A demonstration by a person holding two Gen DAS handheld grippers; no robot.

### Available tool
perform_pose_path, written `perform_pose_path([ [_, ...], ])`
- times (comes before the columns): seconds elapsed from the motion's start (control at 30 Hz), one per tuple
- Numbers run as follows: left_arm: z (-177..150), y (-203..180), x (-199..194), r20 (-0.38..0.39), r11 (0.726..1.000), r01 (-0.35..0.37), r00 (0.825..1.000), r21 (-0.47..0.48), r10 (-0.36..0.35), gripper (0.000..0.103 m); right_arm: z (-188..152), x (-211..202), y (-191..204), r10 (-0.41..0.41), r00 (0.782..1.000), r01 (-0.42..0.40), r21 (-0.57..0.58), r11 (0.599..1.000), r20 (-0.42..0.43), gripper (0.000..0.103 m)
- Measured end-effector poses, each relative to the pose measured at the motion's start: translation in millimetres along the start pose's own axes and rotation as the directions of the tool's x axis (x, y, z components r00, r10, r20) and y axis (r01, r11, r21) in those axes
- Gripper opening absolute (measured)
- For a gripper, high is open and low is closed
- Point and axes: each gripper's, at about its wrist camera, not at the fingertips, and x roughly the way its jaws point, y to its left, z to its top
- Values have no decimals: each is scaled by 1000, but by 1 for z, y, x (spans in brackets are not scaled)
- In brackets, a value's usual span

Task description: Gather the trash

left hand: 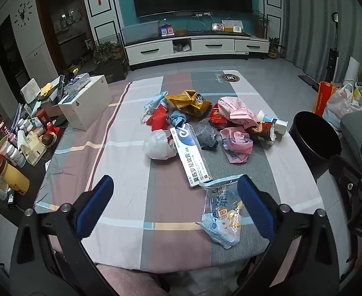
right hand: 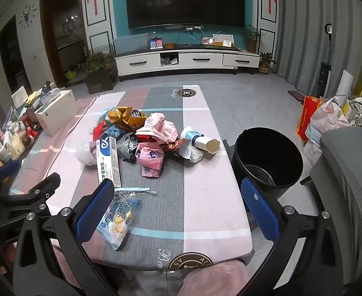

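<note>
On the left, the left tongs (left hand: 176,207) hang wide apart over the near edge of the table (left hand: 121,153), their blue rubbery pads (left hand: 95,206) holding nothing. The table wears a smooth cloth of pink, grey and white blocks with thin pale stripes. Just inside the right pad lies a crinkled clear plastic wrapper (left hand: 221,214) with blue print, flat on the cloth; whether the pad touches it I cannot tell. Beyond it a long, stiff cardboard ointment box (left hand: 189,155) in white and blue slants toward the trash heap (left hand: 205,120) at mid-table: a puffy white bag, a creased gold foil packet, soft pink pouches, a grey film bag, red wrappers. At the heap's right end a paper cup (right hand: 207,143) lies on its side. The right tongs (right hand: 177,209) gape just as wide and empty, above the near right part of the table. Farther right, just beside the table's edge, stands a round, smooth black bucket (right hand: 267,157) on the tiled floor.
</note>
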Motion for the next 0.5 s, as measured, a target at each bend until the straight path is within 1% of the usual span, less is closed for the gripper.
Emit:
perform_pose_path([
  [0.27, -2, 2, -2, 1, 1000, 2, 1000, -1, -2, 100, 1, -3, 1, 3, 1000, -3, 1, 1000, 6, 101],
  [0.5, -4, 3, -1, -9, 1000, 8, 1000, -1, -8, 100, -6, 2, 1, -2, 1000, 2, -1, 1000, 12, 101],
])
